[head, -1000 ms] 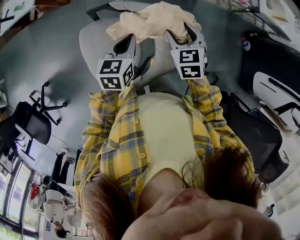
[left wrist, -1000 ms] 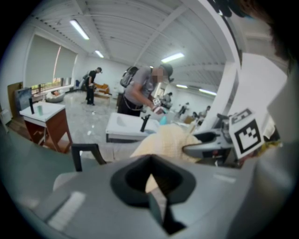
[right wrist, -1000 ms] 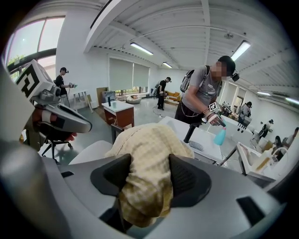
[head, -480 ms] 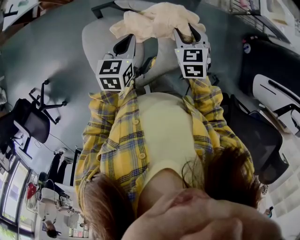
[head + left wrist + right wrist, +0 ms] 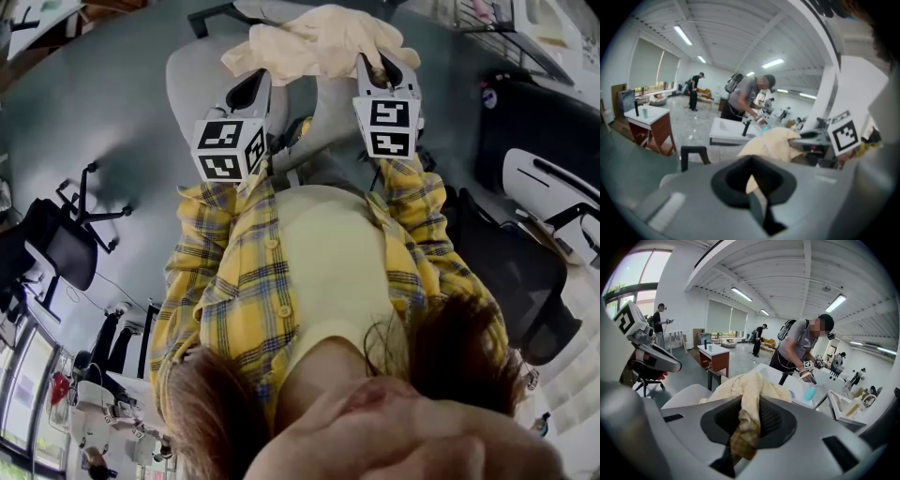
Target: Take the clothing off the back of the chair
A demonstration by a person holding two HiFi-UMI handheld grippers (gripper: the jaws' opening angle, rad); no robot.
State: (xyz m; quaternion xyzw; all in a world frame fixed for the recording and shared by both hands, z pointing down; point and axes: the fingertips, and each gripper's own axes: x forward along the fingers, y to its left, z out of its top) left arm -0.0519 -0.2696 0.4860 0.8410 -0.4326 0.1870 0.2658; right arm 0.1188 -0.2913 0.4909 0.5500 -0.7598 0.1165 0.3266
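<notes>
A cream piece of clothing hangs bunched over the top of a grey chair back, right in front of the person. My left gripper reaches the cloth's left side; in the left gripper view its jaws stand together with a sliver of cream cloth between them. My right gripper is at the cloth's right side. Its jaws are closing, and a thick fold of the clothing is pinched between the pads.
A black office chair stands to the left and dark chairs to the right. Beyond the grey chair are a white desk, a person bent over it, and a brown-legged table.
The right gripper's jaws have come together on the cloth. Both grippers and the clothing have shifted slightly upward in the head view.
</notes>
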